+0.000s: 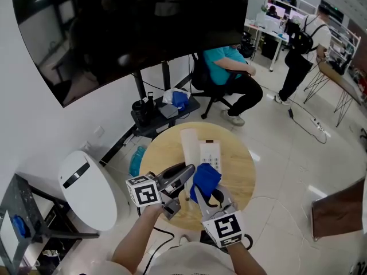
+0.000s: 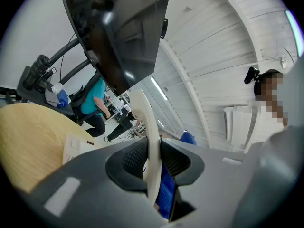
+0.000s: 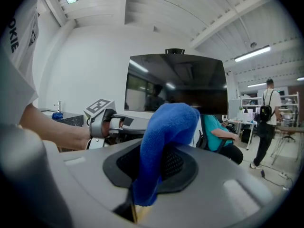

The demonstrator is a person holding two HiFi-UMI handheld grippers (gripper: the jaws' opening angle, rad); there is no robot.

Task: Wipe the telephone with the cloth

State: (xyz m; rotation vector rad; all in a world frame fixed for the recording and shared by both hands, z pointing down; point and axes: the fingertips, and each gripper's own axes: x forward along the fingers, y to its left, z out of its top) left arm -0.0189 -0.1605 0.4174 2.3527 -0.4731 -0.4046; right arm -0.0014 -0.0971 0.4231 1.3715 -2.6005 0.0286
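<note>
Telephone handset, white and curved, is pinched at its near end by the left hand-held gripper. In the left gripper view the handset stands between the two ribbed pads, which press on it from both sides, and it rises away from the left hand-held gripper. The telephone base, a white slab with a keypad, lies flat on the worktop just right of the handset. The left gripper view shows the base down on the pale wood of the worktop.

The cloth is blue and is clamped in the right hand-held gripper. In the right gripper view the cloth fills the gap between the jaws of the right hand-held gripper and bulges up in a rounded fold. It sits close beside the handset, over the near edge of the base. Whether it touches either cannot be told.

The worktop is a round wooden table. A large dark screen on a black stand rises behind it against a white wall. A white rounded unit stands on the floor to the left. Beyond the table, a person in a teal shirt sits on an office chair, and a person with a backpack stands near desks.
</note>
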